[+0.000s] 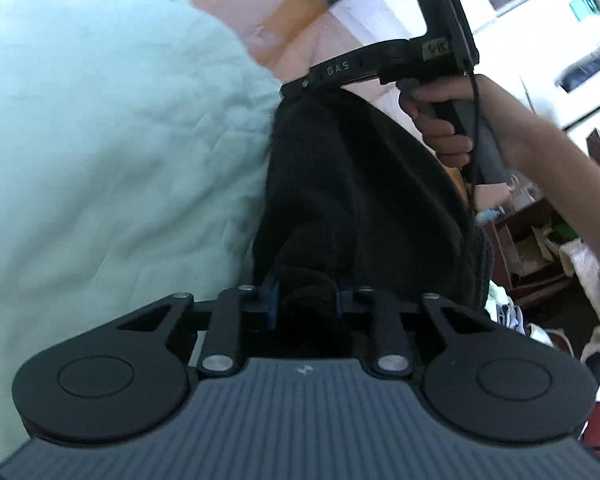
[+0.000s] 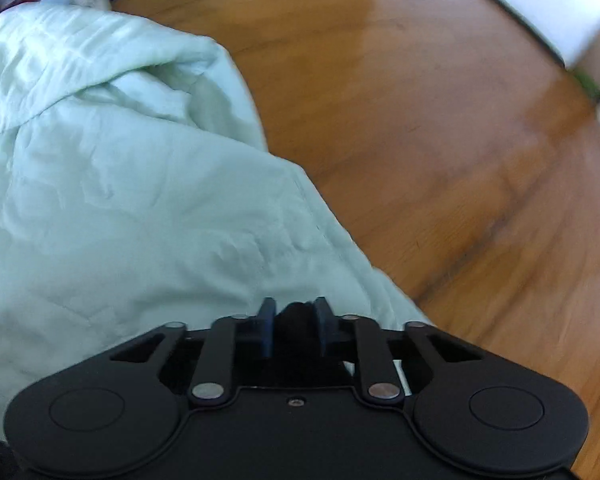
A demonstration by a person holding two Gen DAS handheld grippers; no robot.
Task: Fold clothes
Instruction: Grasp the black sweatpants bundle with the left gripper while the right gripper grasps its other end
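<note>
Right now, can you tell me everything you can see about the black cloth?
The black cloth looks soft and fuzzy, maybe knit or fleece, with a ribbed edge on its right side. It hangs stretched between the two grippers: the left gripper pinches its near end and the right gripper pinches its far end, where a bunched bit shows between the pads. It lies against the mint cloth. What garment it is cannot be told.

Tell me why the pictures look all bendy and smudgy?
Left wrist view: the fisheye lens curves the edges, and the room behind the hand is smeared by motion. Right wrist view: the wooden floor is streaked and has a pale glare, while the green cloth looks sharper.
</note>
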